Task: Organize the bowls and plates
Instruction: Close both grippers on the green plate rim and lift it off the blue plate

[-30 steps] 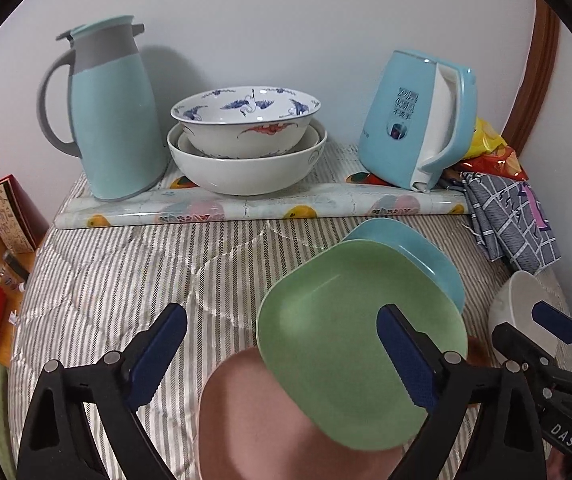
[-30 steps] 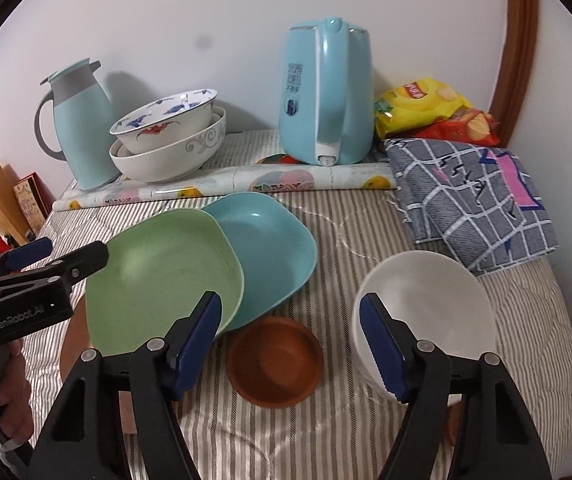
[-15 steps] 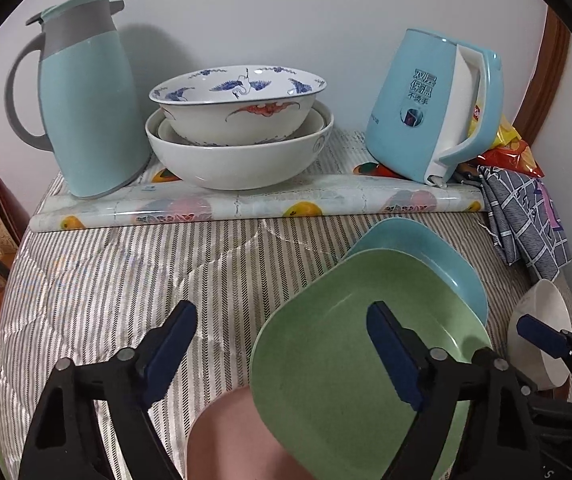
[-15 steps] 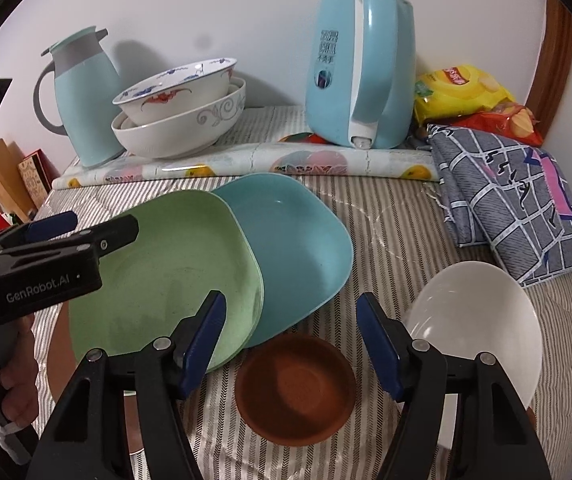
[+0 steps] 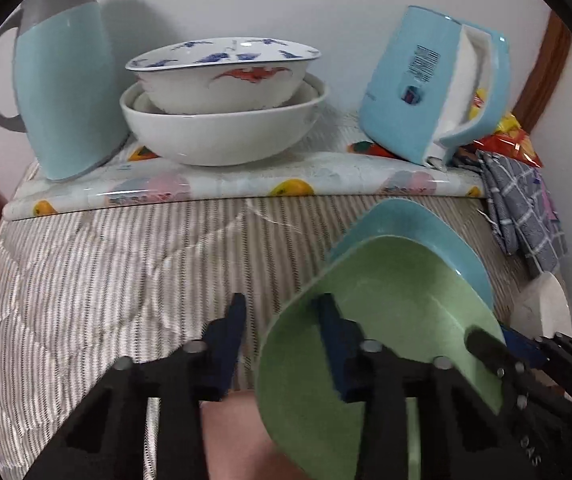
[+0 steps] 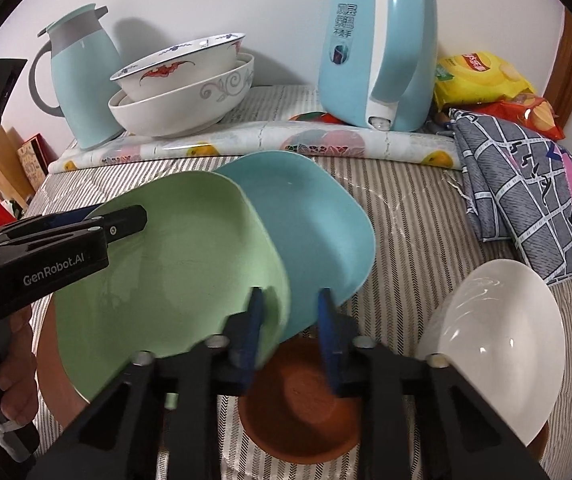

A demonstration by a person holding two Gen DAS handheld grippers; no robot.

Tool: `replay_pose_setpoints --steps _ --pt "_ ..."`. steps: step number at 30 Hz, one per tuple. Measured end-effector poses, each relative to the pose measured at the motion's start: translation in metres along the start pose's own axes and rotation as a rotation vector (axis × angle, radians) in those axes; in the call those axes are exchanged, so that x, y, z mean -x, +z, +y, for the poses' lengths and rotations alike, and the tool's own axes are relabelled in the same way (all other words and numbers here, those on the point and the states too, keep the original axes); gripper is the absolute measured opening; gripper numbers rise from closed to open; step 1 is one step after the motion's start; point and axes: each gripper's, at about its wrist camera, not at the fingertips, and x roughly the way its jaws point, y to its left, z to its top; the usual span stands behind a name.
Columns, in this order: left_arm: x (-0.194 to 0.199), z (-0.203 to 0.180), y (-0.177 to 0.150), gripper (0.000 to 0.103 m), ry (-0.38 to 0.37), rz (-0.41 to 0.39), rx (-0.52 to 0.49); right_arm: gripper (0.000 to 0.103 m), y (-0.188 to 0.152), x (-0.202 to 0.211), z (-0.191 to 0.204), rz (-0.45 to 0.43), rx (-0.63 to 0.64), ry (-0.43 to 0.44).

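**A:** Where do things stand with your plates?

**B:** The green plate is tipped up on the striped cloth, overlapping the blue plate behind it. Your left gripper straddles the green rim, one finger inside the dish and one outside, with a gap showing, so it is narrowed but not visibly pinching. Your right gripper sits the same way over the near edges of the green and blue plates; whether it bites yet, I cannot tell.

**A:** How will they handle?

**B:** I'd judge them light, stiff, matte plastic, unlikely to break but prone to pivot if you take only the lip. Take the rim deep, pads flat on both faces, near the middle of a side and not a rounded corner.

**A:** And the bowls?

**B:** The white bowl to your right looks glazed, heavier, slippery and chippable. The brown bowl lies directly under your right gripper. The two nested bowls by the flask and kettle look ceramic, so lift those slowly.
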Motion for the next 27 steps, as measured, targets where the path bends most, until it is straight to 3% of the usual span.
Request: replay_pose_setpoints --steps 5,27 --pt "0.007 -0.007 -0.002 0.022 0.008 -0.018 -0.018 0.009 0.001 0.002 0.003 -0.012 0.024 -0.045" --pt "0.085 -0.003 -0.026 0.021 -0.005 -0.115 0.021 0.007 -0.020 0.076 0.020 -0.106 0.002 -0.037"
